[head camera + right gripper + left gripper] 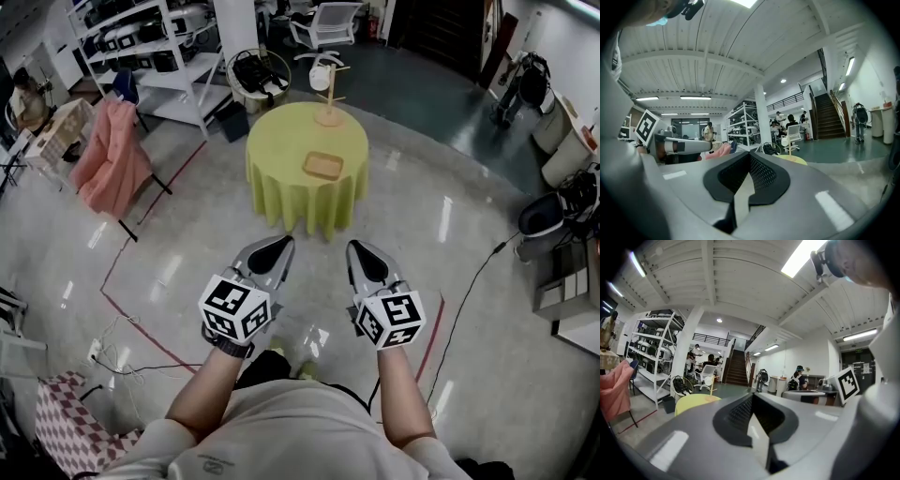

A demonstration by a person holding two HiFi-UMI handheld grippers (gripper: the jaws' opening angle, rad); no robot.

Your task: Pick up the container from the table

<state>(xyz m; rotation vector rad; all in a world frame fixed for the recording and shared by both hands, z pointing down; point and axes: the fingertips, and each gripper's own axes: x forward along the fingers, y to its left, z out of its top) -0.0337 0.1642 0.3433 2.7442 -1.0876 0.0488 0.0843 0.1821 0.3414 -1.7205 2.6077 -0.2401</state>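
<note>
container: on round tabletop, well ahead, long side lies crosswise | left tongs: jaws together, empty | right tongs: jaws together, empty | nearer: neither clearly, container sits about midway between their lines

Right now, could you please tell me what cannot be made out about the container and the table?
- Container, head view: too small to show whether anything lies inside.
- Container, both gripper views: not seen; the left gripper and right gripper cover most of the table.
- Table legs, head view: hidden by the yellow cloth.
</note>
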